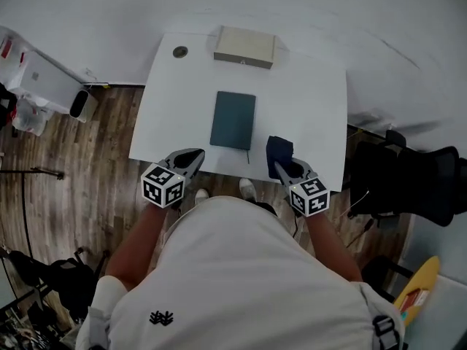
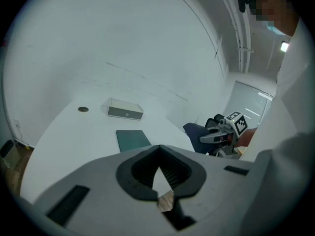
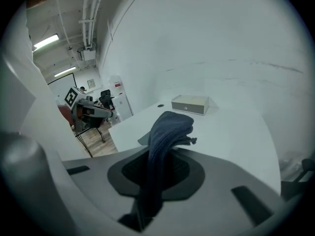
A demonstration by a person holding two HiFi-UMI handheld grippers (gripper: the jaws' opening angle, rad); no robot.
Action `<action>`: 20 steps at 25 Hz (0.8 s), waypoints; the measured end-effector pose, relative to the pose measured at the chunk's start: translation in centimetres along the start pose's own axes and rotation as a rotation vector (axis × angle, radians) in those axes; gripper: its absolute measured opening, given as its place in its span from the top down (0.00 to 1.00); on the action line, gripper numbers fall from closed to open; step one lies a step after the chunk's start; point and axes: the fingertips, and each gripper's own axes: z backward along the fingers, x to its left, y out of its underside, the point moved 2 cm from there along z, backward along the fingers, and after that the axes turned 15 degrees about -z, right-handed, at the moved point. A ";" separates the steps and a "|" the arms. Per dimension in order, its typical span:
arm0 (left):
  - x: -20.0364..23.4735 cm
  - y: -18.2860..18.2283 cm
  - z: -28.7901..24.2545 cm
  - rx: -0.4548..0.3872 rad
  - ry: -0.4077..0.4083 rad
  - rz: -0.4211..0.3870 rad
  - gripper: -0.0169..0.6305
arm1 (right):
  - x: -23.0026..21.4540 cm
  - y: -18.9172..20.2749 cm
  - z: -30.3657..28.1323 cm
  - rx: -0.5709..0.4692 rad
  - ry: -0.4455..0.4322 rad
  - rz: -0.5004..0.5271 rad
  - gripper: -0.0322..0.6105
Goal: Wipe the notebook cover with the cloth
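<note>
A dark teal notebook (image 1: 233, 119) (image 2: 133, 140) lies flat in the middle of the white table (image 1: 306, 100). My right gripper (image 1: 283, 169) (image 3: 147, 205) hovers over the table's near edge, right of the notebook, shut on a dark blue cloth (image 1: 278, 150) (image 3: 170, 129) that stands bunched up from its jaws. My left gripper (image 1: 191, 156) (image 2: 165, 199) is at the near edge left of the notebook, shut with nothing in it. Each gripper shows in the other's view: the right gripper (image 2: 219, 134) with the cloth (image 2: 197, 132), and the left gripper (image 3: 91, 109).
A beige box (image 1: 244, 47) (image 2: 125, 110) (image 3: 190, 103) sits at the table's far edge, with a round cable hole (image 1: 179, 51) to its left. A black chair (image 1: 408, 184) stands to the right of the table. White equipment (image 1: 44, 82) stands on the wood floor at left.
</note>
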 end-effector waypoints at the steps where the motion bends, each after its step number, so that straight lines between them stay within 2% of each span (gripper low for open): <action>1: 0.0 -0.1 0.5 -0.001 0.013 -0.012 0.96 | 1.0 0.2 0.2 -0.010 0.006 -0.005 0.88; 8: 0.0 -0.7 5.0 -0.035 0.128 -0.076 0.97 | 7.0 1.1 1.3 -0.096 0.093 0.006 0.88; 13: -0.2 -0.8 7.4 -0.043 0.155 -0.127 0.96 | 10.1 1.1 2.5 -0.147 0.112 0.010 0.88; 20: -0.7 -0.9 8.3 -0.063 0.168 -0.131 0.96 | 11.6 1.3 3.9 -0.182 0.137 0.010 0.88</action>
